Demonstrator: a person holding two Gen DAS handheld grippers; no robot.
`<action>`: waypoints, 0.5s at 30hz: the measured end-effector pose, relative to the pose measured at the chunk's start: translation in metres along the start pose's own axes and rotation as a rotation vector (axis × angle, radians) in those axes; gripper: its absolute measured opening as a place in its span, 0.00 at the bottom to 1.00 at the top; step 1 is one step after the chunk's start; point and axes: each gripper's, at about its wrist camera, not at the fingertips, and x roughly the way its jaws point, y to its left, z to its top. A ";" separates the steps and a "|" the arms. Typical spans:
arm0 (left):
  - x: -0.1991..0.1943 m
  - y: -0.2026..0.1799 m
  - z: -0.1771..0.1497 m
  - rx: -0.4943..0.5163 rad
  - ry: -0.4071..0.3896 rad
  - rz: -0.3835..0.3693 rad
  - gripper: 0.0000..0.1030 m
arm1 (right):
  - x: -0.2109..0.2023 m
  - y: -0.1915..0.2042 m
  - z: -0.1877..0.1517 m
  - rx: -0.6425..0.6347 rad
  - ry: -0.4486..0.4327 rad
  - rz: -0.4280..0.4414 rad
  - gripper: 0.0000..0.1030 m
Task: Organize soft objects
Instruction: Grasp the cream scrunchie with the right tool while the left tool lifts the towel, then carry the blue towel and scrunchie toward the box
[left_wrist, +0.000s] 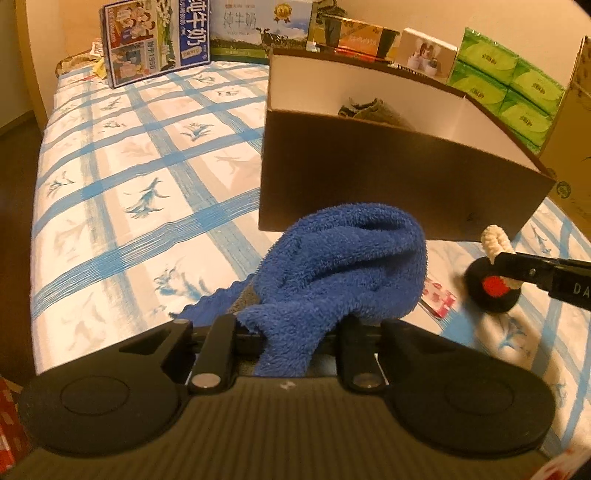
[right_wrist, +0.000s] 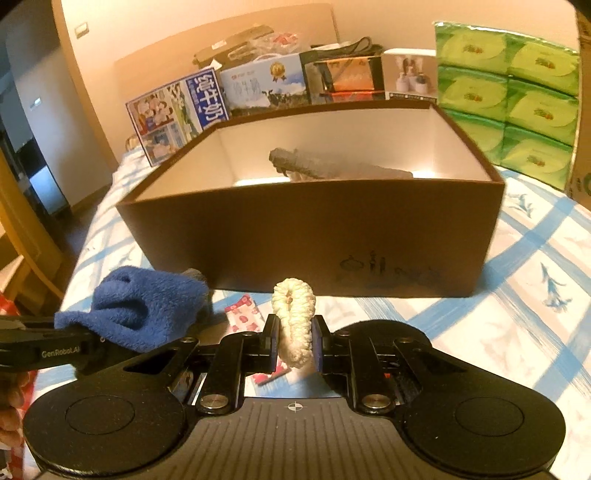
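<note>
- My left gripper (left_wrist: 291, 328) is pinched shut on a blue fleece cloth (left_wrist: 340, 266); the cloth bunches up over my fingers and hides the pads, hanging clear of the bedspread (left_wrist: 140, 155).
- My right gripper (right_wrist: 294, 341) squeezes a cream knitted loop (right_wrist: 293, 321) between its pads. In the left wrist view that loop belongs to a small black plush toy (left_wrist: 491, 291) with a red patch, dangling under the jaws.
- The brown box (right_wrist: 310, 236) stands on the bedspread straight ahead of both grippers, its open top above where my jaws are now. Its long near wall runs crosswise to my reach, so either load has to go up and over that wall.
- Something dark and soft already lies inside it, toward the far wall.
- My right gripper faces the middle of the near wall; my left faces the box's left corner, so I judge the right has the more direct drop.
- A small red-and-white packet (right_wrist: 243, 314) lies on the bedspread between the grippers and the box, just before the near wall; neither gripper touches it.
</note>
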 end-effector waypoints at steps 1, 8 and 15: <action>-0.005 0.001 -0.001 -0.002 -0.005 0.000 0.14 | -0.006 0.001 0.000 0.004 -0.006 0.001 0.18; -0.053 0.002 -0.003 -0.002 -0.060 0.000 0.14 | -0.047 0.003 -0.001 0.010 -0.048 0.003 0.18; -0.101 -0.005 0.005 0.022 -0.135 -0.008 0.14 | -0.085 0.007 0.004 0.005 -0.101 0.005 0.18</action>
